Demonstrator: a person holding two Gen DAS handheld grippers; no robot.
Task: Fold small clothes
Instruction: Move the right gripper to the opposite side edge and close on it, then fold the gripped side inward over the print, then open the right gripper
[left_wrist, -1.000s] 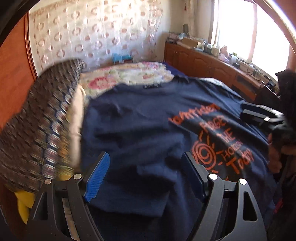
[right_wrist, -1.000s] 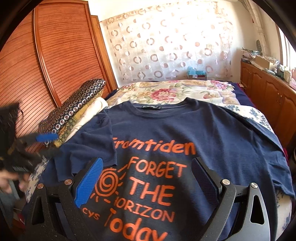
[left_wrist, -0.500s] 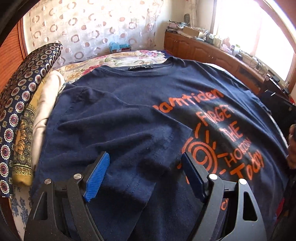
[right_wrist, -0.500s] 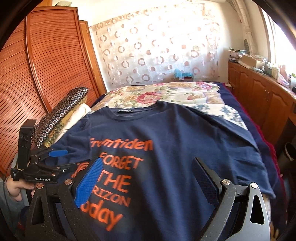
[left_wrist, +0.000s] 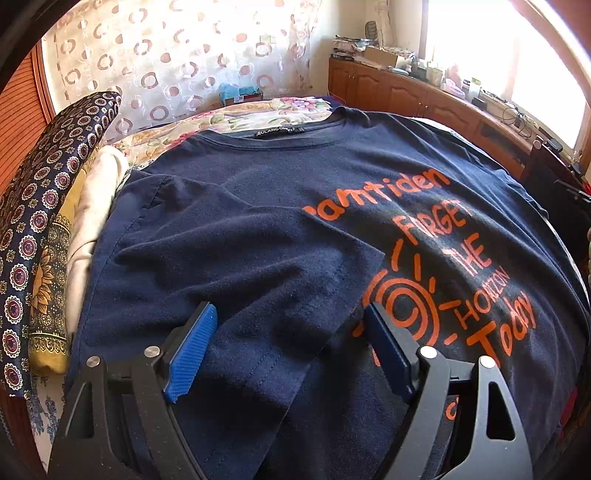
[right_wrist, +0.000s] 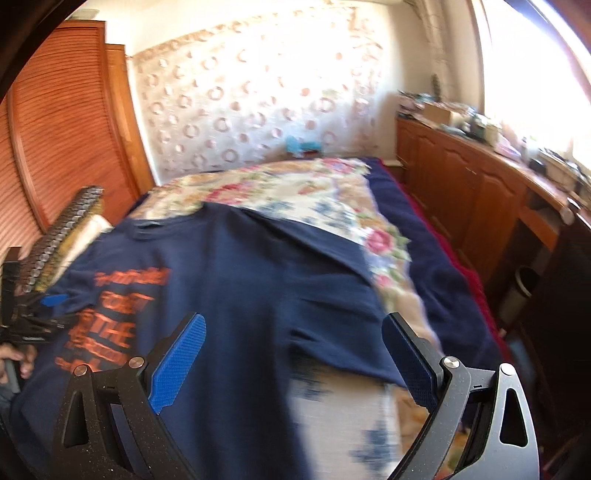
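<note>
Navy T-shirt (left_wrist: 258, 192) lying spread face-up across the bed (right_wrist: 424, 236), directly ahead of and beneath both grippers, orange lettering (left_wrist: 436, 229) reading toward the right of the left gripper. Left gripper (left_wrist: 291, 332) hovering just above the cloth with jaws standing wide, nothing pinched between the blue pads (left_wrist: 190, 350), only fabric showing below the gap. Left sleeve (left_wrist: 266, 280) lying folded inward over the chest, its hemmed edge running diagonally between the two fingers and partly covering the orange sun print (left_wrist: 402, 306) just beside the right-hand finger. Collar (left_wrist: 277, 129) sitting farther ahead, label visible, floral bedspread (left_wrist: 236, 118) showing beyond it. Stack of folded textiles (left_wrist: 44, 221) lying off to the left of the left gripper, touching the shirt's edge. Right gripper (right_wrist: 291, 350) also standing wide open and empty, hanging over the plain navy side of the shirt, view blurred. Other sleeve (right_wrist: 354, 332) lying flat ahead and slightly right of it, ending near the right-hand finger, floral bedspread showing just below and beyond it. Left gripper appearing far to the left in the right wrist view, held by a hand (right_wrist: 16, 360) at the frame edge. Wooden cabinets (right_wrist: 472, 192) running along the far right under a bright window.
</note>
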